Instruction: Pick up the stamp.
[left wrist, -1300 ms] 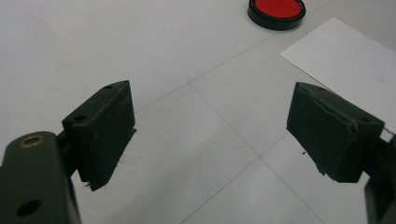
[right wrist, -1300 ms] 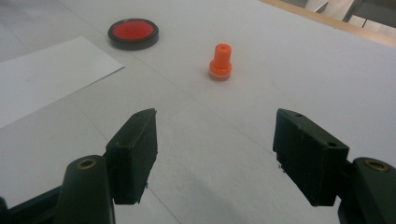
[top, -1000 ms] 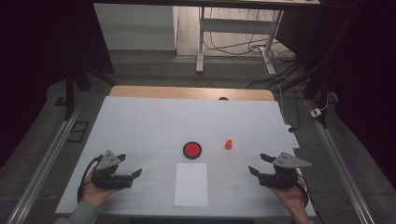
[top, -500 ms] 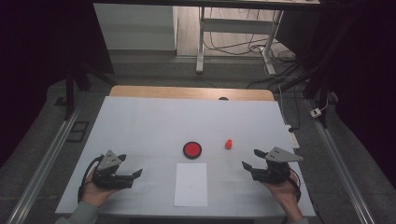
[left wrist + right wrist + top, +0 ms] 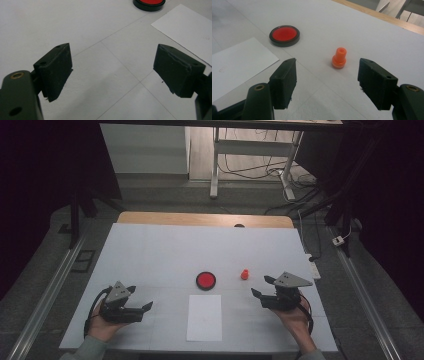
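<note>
The small orange stamp stands upright on the white surface, just right of the round red ink pad and beyond the sheet of paper. It is framed between the jaws of the right gripper, which are spread wide and aimed at it from near by, probably so that the stamp can be taken by its narrow neck. Nothing is held. The left gripper, also opened wide and empty, is rested low on the surface well to the left of the paper, apparently kept in reserve, perhaps to steady the sheet.
</note>
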`<state>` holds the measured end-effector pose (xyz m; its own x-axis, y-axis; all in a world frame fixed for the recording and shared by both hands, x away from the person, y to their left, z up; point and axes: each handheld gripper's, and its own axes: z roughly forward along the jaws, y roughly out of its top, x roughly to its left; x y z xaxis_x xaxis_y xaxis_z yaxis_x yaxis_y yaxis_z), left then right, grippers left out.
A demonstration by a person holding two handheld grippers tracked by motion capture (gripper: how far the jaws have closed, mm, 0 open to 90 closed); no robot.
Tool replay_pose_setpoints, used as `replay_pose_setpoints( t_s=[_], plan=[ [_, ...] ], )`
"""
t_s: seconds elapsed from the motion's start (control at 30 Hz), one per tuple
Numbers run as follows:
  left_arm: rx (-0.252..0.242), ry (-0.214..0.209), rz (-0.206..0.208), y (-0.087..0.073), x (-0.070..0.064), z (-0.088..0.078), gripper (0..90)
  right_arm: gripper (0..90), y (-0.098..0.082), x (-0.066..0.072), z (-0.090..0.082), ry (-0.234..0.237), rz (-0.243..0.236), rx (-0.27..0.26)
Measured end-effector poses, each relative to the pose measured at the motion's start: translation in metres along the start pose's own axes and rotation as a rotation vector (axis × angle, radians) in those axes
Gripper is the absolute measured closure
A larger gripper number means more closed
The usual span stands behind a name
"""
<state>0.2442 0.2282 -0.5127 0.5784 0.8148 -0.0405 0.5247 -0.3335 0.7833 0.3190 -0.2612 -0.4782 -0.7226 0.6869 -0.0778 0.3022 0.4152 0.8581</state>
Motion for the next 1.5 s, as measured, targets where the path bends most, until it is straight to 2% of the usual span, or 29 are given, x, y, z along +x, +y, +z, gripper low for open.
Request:
replay_pose_setpoints(
  t_s=[0.57, 1.03, 1.2, 1.27, 1.5],
  plan=[
    [0.011, 0.002, 0.005, -0.001, 0.000, 0.002, 15.5, 31.3, 0.005, -0.001, 0.016, 0.007, -0.001, 0.019],
    [0.014, 0.005, 0.003, -0.001, 0.000, 0.002, 15.7, 31.2, 0.014, 0.002, 0.039, 0.023, -0.023, 0.040],
    [0.018, 0.008, -0.001, -0.001, 0.000, 0.002, 15.8, 31.3, 0.016, 0.003, 0.047, 0.021, -0.023, 0.045],
    [0.019, 0.008, -0.001, -0.001, 0.000, 0.002, 15.9, 31.5, 0.016, 0.002, 0.053, 0.012, -0.037, 0.064],
    [0.018, 0.005, -0.003, -0.001, 0.000, 0.002, 15.9, 31.8, 0.015, -0.001, 0.063, -0.001, -0.032, 0.084]
  ],
)
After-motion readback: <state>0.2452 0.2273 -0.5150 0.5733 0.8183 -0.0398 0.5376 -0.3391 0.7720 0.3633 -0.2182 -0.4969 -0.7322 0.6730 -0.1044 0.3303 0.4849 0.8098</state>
